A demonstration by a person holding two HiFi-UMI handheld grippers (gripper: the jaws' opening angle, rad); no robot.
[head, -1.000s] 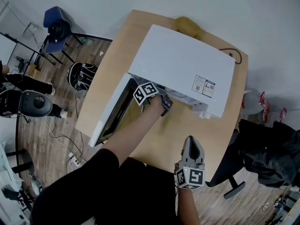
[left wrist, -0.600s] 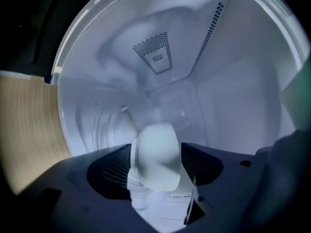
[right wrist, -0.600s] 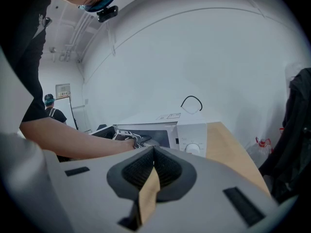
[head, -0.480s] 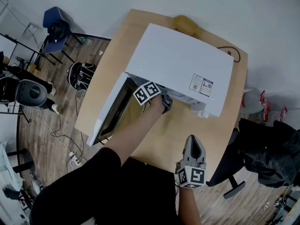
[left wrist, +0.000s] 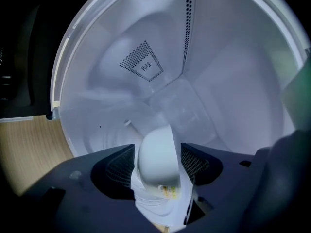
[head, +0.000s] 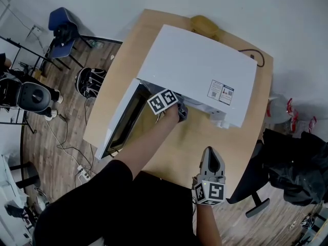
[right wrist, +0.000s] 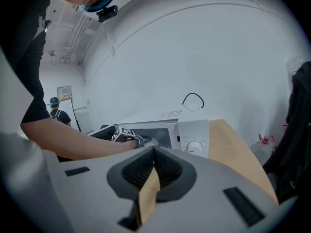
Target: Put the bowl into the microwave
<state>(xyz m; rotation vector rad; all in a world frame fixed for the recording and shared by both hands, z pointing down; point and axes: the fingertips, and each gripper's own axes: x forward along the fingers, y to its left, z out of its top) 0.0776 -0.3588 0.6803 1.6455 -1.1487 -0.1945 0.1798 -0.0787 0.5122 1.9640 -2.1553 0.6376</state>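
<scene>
One bowl (left wrist: 155, 164) is sitting inside the one microwave (head: 200, 70), between the wide-spread jaws of the left gripper (left wrist: 157, 146). The jaws have just been opening and are not pressing on it. At 6 o'clock from the microwave, the right gripper (right wrist: 153, 152) is hovering over the surface (head: 187, 150), clenched on nothing.

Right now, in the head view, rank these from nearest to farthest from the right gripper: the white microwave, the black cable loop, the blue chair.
1. white microwave, straight ahead of the right gripper.
2. black cable loop, behind the microwave, at the right.
3. blue chair, far left, on the floor.
</scene>
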